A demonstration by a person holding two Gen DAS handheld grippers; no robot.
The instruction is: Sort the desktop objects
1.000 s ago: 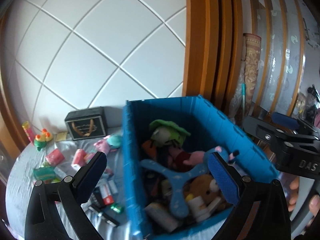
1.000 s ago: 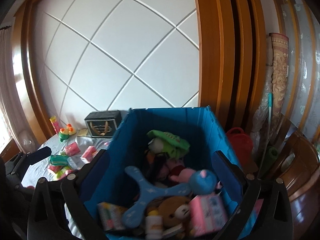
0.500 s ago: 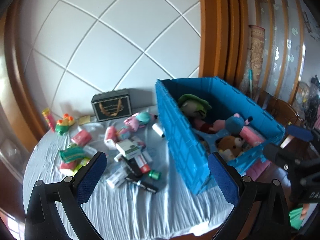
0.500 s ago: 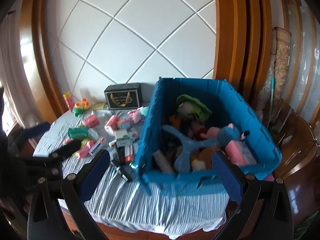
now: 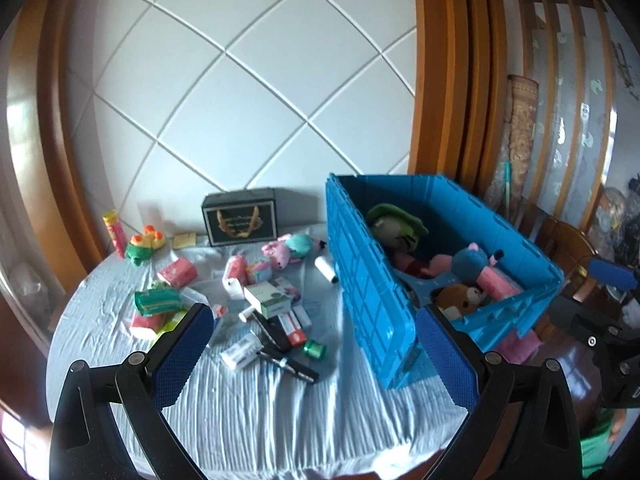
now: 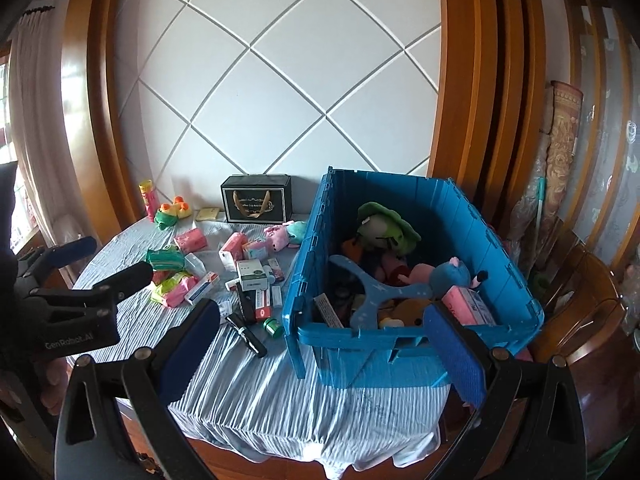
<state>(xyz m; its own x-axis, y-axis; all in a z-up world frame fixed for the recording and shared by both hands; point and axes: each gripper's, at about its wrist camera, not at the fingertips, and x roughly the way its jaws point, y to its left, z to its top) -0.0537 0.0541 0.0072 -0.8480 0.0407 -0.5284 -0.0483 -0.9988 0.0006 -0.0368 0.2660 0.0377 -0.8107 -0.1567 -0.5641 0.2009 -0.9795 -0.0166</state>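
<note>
Hovering above counter, left tongs (image 5: 308, 354) and right tongs (image 6: 322, 346) both spread wide, empty. Loose boxes, tubes just left of blue plastic crate (image 6: 506, 256). Descend vertically, grab single item.

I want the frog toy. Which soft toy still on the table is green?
The green frog plush with orange eyes, by the yellow tube at the table's far left. The others there are pink and teal.

Both grippers are black plastic frames with silver screws. The left gripper (image 5: 312, 344) and right gripper (image 6: 320, 344) carry blue textured pads (image 5: 180, 354). White "GenRobot.AI" lettering marks the left one's body.
</note>
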